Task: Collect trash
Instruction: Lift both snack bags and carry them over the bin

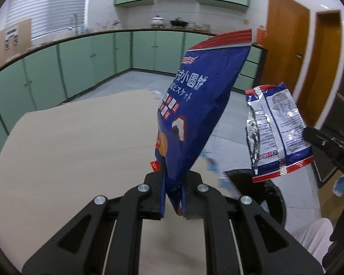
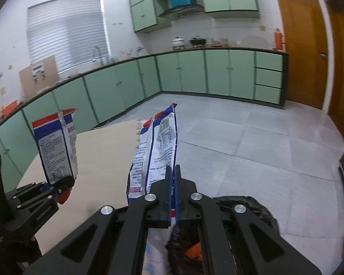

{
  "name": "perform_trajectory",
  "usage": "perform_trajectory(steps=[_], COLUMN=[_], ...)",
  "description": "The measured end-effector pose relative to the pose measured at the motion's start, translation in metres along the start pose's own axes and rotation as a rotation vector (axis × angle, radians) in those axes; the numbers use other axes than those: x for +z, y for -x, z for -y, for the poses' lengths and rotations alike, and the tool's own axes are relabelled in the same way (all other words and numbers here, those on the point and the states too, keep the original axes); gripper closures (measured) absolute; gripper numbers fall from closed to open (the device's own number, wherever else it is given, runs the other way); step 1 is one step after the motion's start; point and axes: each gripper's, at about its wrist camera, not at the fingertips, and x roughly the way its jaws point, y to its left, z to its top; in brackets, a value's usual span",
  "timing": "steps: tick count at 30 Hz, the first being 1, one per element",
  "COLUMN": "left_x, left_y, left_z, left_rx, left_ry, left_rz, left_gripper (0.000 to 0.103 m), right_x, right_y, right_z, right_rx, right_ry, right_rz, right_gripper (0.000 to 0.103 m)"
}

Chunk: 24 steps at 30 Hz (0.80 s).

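Observation:
My left gripper (image 1: 174,174) is shut on the bottom of a blue biscuit bag (image 1: 201,91) with a red top edge, held upright over the beige table (image 1: 68,149). Its white back (image 2: 57,146) shows in the right wrist view, above the left gripper (image 2: 67,181). My right gripper (image 2: 173,171) is shut on the edge of a white, blue and silver wrapper (image 2: 158,146). In the left wrist view that wrapper (image 1: 277,126) hangs from the right gripper (image 1: 306,131) at the right. A black trash bag (image 2: 245,208) lies open beneath both grippers, beside the table's edge.
Something orange (image 2: 195,251) lies in the trash bag (image 1: 252,183). Green cabinets (image 2: 195,71) line the far walls under a counter, with wooden doors (image 2: 302,45) at the right. Grey tiled floor (image 2: 252,137) spreads beyond the table. A white sleeve (image 1: 318,236) shows at the lower right.

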Motion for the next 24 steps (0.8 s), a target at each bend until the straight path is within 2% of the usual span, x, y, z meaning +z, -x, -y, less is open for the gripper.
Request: perform_trajectory(steps=[8,14,19,24], left_x=[-0.006,-0.014,-0.023,-0.031], left_y=[-0.026,-0.058,-0.079,-0.097], left_z=[0.072,0.118,0.145,0.157], left_rx=[-0.133,-0.223,-0.253,-0.265], left_ry=[-0.081,-0.126,-0.167,-0.164], left_rz=[-0.034,-0.098,-0.111,-0.132], left_gripper=[0.095,0.095,0.094,0.094], right_x=[-0.015,-0.029,-0.045,-0.052], right_y=[0.008,0.004,-0.006,-0.015], right_z=[0.059,0.109,0.143,0.157], right_rx=[-0.103,-0.162,-0.198,-0.202], right_ry=[-0.072,-0.136,-0.194,-0.211], right_rz=[-0.01,-0.042,-0.074,-0.081], right_gripper=[0.101,0.101,0.101,0.101])
